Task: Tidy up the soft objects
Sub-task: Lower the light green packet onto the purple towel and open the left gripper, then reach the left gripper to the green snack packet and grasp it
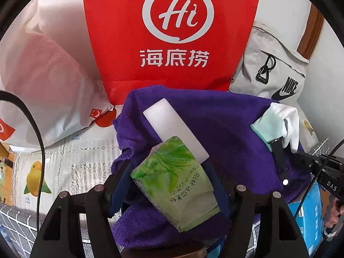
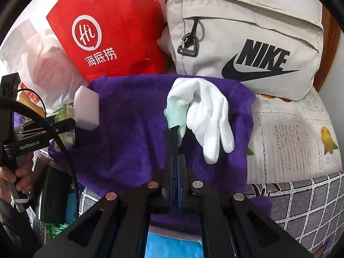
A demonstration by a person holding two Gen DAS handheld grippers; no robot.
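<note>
So the purple towel (image 2: 133,129) is spread over the pile, and everything soft sits on it. My left claw (image 1: 172,185) is clamped on the green tissue pack (image 1: 174,185), long axis running away from me, with the white sponge block (image 1: 174,129) lying just beyond it. My right claw (image 2: 175,142) is pinched together on the white glove's (image 2: 210,118) mint cuff, fingers dangling right.

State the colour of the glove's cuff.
Pale mint green cuff on a white fabric glove; right wrist view.

Grid-patterned surface (image 2: 301,197), printed cloth (image 2: 286,133), possibly purple towel (image 2: 133,116) directly atop
</note>
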